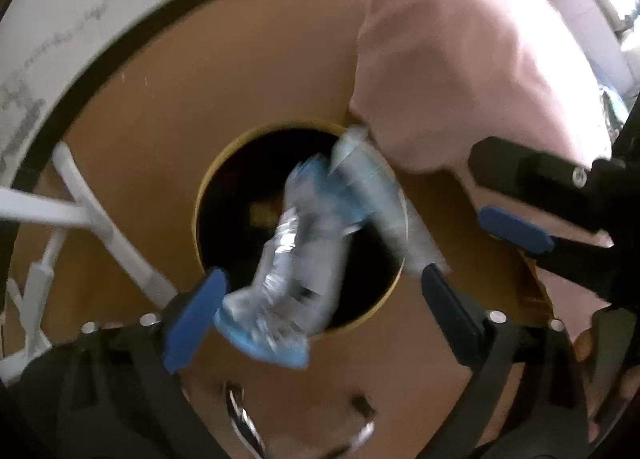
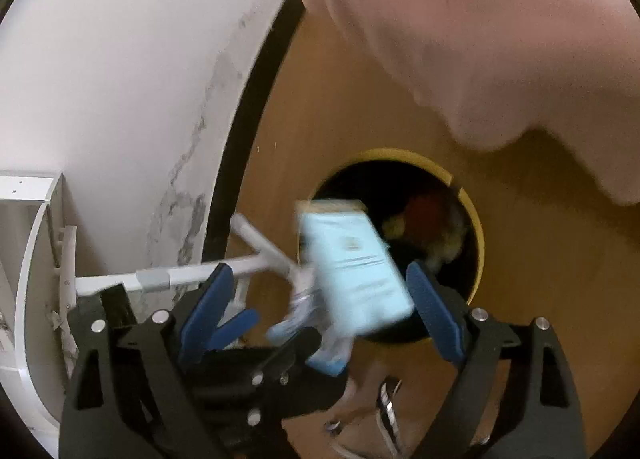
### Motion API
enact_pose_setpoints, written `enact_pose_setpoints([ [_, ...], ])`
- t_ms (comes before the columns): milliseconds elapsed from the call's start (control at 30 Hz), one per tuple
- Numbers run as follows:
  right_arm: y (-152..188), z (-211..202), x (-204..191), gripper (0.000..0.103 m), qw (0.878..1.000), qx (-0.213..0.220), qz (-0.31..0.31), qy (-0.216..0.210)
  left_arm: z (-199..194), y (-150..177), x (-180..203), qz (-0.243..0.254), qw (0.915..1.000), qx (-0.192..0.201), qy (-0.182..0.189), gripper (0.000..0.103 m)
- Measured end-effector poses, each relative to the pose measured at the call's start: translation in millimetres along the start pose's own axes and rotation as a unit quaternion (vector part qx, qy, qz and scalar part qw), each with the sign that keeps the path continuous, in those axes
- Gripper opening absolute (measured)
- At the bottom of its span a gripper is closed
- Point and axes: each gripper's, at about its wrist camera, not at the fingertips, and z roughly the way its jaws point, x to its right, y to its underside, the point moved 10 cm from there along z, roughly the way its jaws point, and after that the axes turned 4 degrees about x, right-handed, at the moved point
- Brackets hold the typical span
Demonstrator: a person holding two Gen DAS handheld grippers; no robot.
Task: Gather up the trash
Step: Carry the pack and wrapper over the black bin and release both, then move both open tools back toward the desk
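Note:
A round trash hole [image 1: 240, 195] with a yellow rim is cut in a brown wooden panel [image 1: 224, 71]. My left gripper [image 1: 320, 311] is open just above it. A crushed clear plastic bottle with a blue label [image 1: 288, 267] is blurred between its fingers, over the hole. My right gripper [image 2: 320, 303] is open too, over the same hole [image 2: 436, 219]. A light blue carton [image 2: 352, 263] is blurred between its fingers, apart from both pads. The other gripper [image 2: 228, 323] and the bottle [image 2: 316, 323] show below the carton. Trash lies inside the hole.
A white marble-patterned wall [image 2: 120, 99] stands left of the panel. White rods [image 1: 88, 207] cross at the left. A pink sleeve [image 1: 460, 59] reaches over the panel from the upper right. A metal handle [image 1: 240, 419] sits below the hole.

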Motion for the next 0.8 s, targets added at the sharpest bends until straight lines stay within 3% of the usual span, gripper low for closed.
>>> enact_pose_setpoints([
  [133,-29,-64,-25,0.085,0.993,0.105,-0.04,0.029,-35,-14,30,0.027,0.9973,0.066,0.018,0.095],
  [233,-48,-139,-50,0.086,0.97,0.218,-0.083,0.07,-83,-25,69,0.067,0.9892,0.122,0.045,0.095],
  [267,-54,-174,-61,0.091,0.953,0.268,-0.104,0.093,-112,-30,85,0.087,0.9821,0.159,0.05,0.095],
  [300,-58,-218,-74,0.097,0.927,0.332,-0.129,0.117,-144,-33,98,0.106,0.9724,0.201,0.053,0.095],
  [333,-58,-253,-86,0.097,0.9,0.389,-0.146,0.135,-176,-35,108,0.123,0.9617,0.238,0.058,0.095],
  [400,-49,-321,-109,0.097,0.832,0.501,-0.171,0.166,-261,-34,125,0.155,0.9314,0.32,0.078,0.096],
  [433,-44,-337,-117,0.097,0.815,0.525,-0.179,0.169,-288,-31,127,0.165,0.9215,0.341,0.085,0.096],
  [467,-40,-345,-124,0.097,0.808,0.532,-0.183,0.175,-325,-28,125,0.177,0.909,0.366,0.089,0.096],
  [567,-24,-333,-142,0.097,0.814,0.514,-0.183,0.2,-401,-20,83,0.173,0.8952,0.407,0.057,0.096],
  [633,-7,-313,-173,0.097,0.82,0.503,-0.205,0.181,-435,-11,29,0.145,0.8939,0.424,0.013,0.096],
  [700,15,-281,-217,0.097,0.836,0.471,-0.25,0.134,-467,3,-49,0.084,0.8944,0.436,-0.055,0.096],
  [800,50,-229,-285,0.097,0.844,0.412,-0.33,0.094,-508,43,-176,-0.041,0.887,0.436,-0.146,0.096],
])
